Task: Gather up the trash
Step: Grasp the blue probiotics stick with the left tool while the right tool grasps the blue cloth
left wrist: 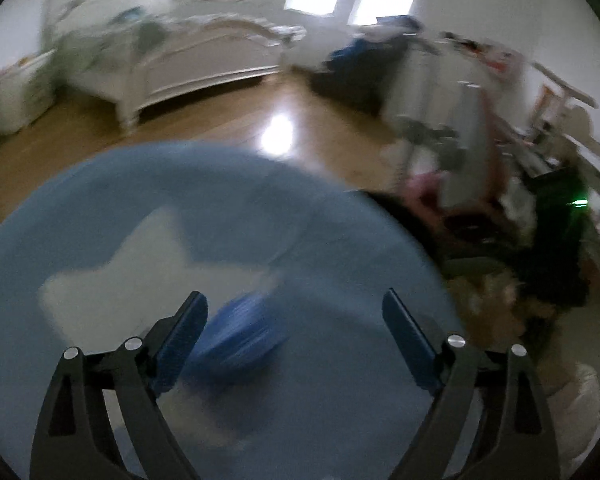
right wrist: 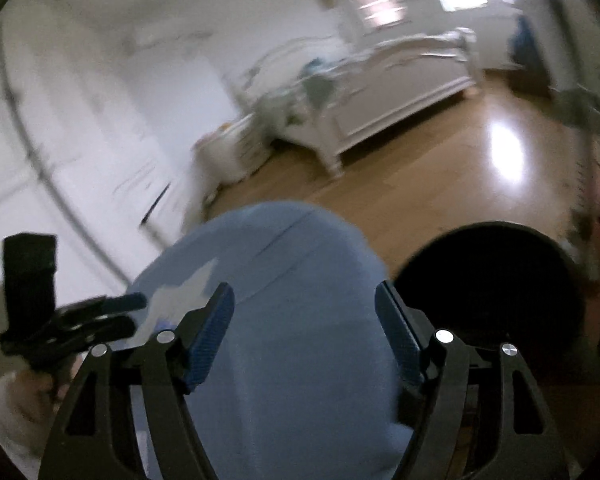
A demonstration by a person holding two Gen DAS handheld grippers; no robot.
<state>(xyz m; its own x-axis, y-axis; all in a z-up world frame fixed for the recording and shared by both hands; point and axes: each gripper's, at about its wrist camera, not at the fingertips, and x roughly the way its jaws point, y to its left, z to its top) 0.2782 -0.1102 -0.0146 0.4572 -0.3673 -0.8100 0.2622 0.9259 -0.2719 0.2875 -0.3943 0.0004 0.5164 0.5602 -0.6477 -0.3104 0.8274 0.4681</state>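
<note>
The crumpled blue piece of trash (left wrist: 244, 332) lies on the round blue tabletop (left wrist: 260, 208), just ahead of the left gripper (left wrist: 296, 312), whose jaws stand wide with nothing held; it sits nearer the left finger. The right gripper (right wrist: 304, 304) is likewise wide and empty beside the black bin (right wrist: 488, 284). Both views are smeared, so a hurried closing could nudge the trash aside or pinch only its edge.

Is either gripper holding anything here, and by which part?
Nothing is held: left gripper and right gripper both stand open and empty above the blue surface.
</note>
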